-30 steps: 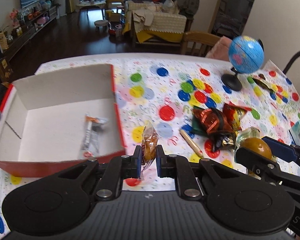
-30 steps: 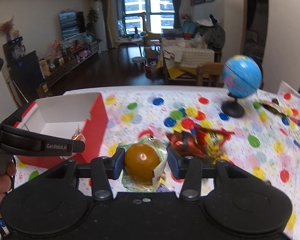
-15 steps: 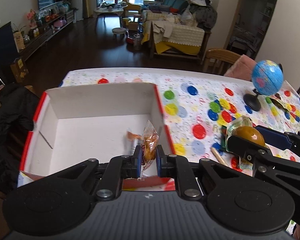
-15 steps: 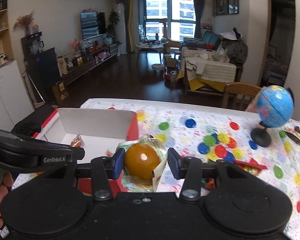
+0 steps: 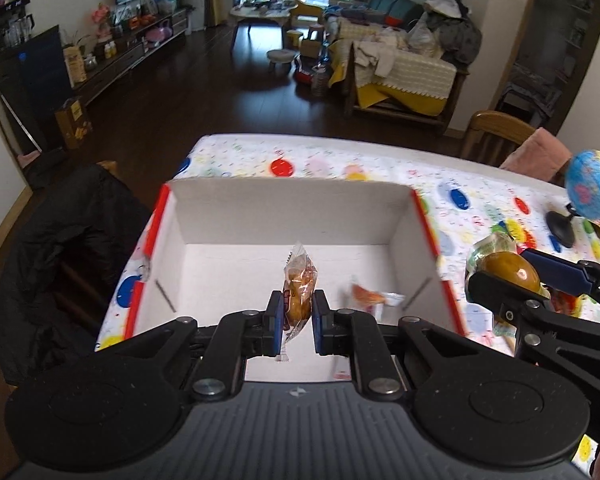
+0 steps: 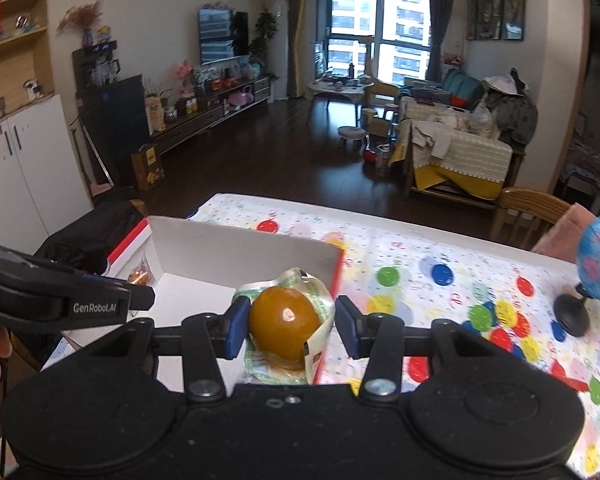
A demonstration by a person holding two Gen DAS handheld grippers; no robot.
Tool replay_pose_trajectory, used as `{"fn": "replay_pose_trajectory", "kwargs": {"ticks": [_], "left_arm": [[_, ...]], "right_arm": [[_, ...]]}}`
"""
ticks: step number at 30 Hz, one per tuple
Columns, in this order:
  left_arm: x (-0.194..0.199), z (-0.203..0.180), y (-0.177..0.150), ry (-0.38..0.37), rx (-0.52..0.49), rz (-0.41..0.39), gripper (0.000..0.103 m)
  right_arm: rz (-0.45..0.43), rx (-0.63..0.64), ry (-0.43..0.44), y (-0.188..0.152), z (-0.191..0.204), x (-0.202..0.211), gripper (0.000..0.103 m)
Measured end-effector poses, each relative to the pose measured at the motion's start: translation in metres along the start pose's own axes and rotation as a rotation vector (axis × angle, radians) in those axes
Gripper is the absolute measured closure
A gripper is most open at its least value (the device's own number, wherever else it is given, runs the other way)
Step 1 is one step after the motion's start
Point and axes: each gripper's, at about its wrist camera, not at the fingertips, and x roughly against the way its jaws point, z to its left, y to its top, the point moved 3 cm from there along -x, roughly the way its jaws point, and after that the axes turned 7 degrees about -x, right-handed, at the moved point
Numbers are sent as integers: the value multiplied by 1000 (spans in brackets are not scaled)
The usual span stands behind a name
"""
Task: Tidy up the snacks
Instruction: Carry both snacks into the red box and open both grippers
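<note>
On the dotted tablecloth (image 5: 380, 160) the box (image 5: 292, 204) waits, so the left gripper (image 5: 296, 316), pinched on a wrapped cake (image 5: 300, 280) above its floor, should part low, while the right gripper (image 6: 288, 328), clamping the wrapped egg (image 6: 282, 322), clears the red wall first.

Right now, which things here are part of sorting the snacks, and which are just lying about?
Part of the job:
- box
- wrapped pastry in the left gripper
- wrapped brown egg in the right gripper
- orange packet in the box

Just lying about:
- globe
- wooden chair
- dark jacket
</note>
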Motion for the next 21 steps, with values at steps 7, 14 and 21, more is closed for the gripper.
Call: {"fn": "replay_pose_trajectory", "kwargs": {"ticks": [7, 14, 21], "left_arm": [[-28, 26, -6, 38, 6, 68, 89], [-62, 35, -14, 54, -28, 148, 89], [-87, 31, -20, 77, -60, 203, 89]], "right_arm": [[56, 35, 16, -5, 18, -39, 59], [114, 72, 22, -19, 28, -71, 59], [184, 90, 24, -34, 26, -93, 59]]}}
